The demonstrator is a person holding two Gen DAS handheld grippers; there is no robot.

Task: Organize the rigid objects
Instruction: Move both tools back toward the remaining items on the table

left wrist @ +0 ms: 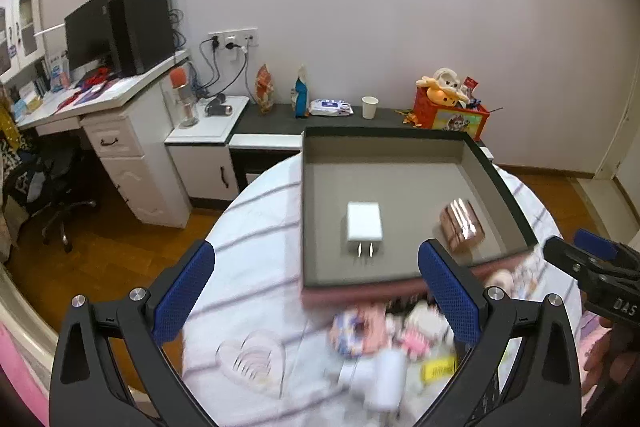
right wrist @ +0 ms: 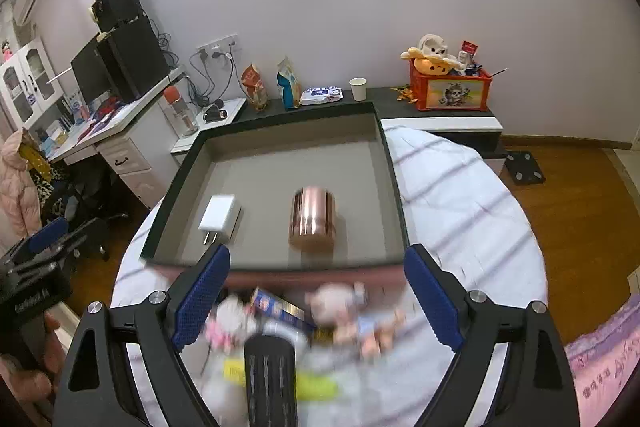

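A shallow grey box with a dark rim [left wrist: 500, 187] [right wrist: 390, 163] sits on a round table with a striped white cloth. Inside lie a white plug charger [left wrist: 363, 227] [right wrist: 218, 214] and a copper-coloured can [left wrist: 460, 225] [right wrist: 313, 219] on its side. Near the table's front edge is a blurred heap of small items: pink toys [left wrist: 416, 341] [right wrist: 332, 301], a white bottle [left wrist: 386, 379], a yellow packet [left wrist: 438, 369] and a black ribbed remote-like object [right wrist: 270, 375]. My left gripper [left wrist: 316, 291] is open above the heap. My right gripper [right wrist: 316, 301] is open above it too, empty.
Behind the table runs a low dark cabinet top with snack bags [left wrist: 265, 89], wet wipes [left wrist: 330, 107], a paper cup [left wrist: 369, 106] and an orange toy crate [left wrist: 452, 113]. A white desk with a monitor [left wrist: 90, 31] stands at the left. The floor is wood.
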